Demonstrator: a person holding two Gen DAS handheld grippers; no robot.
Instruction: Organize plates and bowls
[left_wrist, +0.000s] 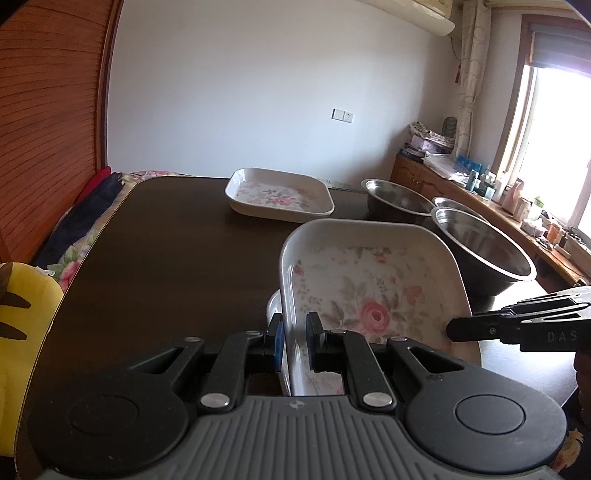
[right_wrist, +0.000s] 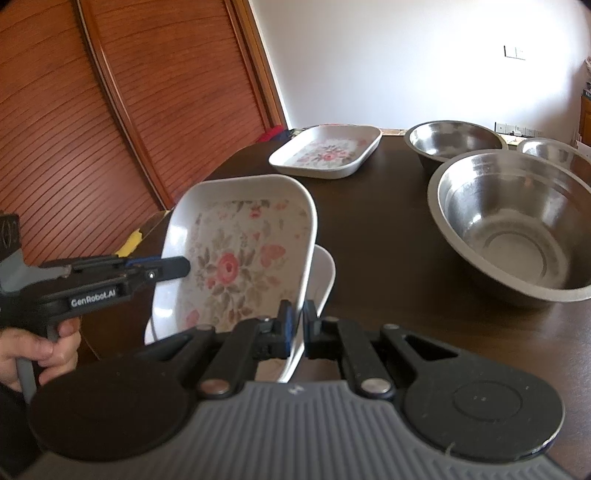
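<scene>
A white rectangular plate with a rose pattern (left_wrist: 373, 295) (right_wrist: 236, 258) is held tilted above the dark table (left_wrist: 166, 240) (right_wrist: 369, 221). My left gripper (left_wrist: 295, 336) (right_wrist: 183, 266) is shut on its left rim. My right gripper (right_wrist: 298, 325) (left_wrist: 452, 328) is shut on the opposite rim. Under it lies a second white plate (left_wrist: 272, 306) (right_wrist: 325, 273), mostly hidden. A third floral plate (left_wrist: 279, 195) (right_wrist: 327, 155) rests at the table's far side. A large steel bowl (left_wrist: 484, 240) (right_wrist: 517, 225), a medium one (left_wrist: 399, 199) (right_wrist: 450, 140) and a small one (left_wrist: 454, 203) (right_wrist: 554, 151) stand to the right.
A slatted wooden door (right_wrist: 92, 129) rises left of the table. A yellow plush thing (left_wrist: 26, 314) sits at the table's near left edge. A cluttered wooden sideboard (left_wrist: 480, 184) runs under the window. A person's hand (right_wrist: 37, 350) grips the left tool's handle.
</scene>
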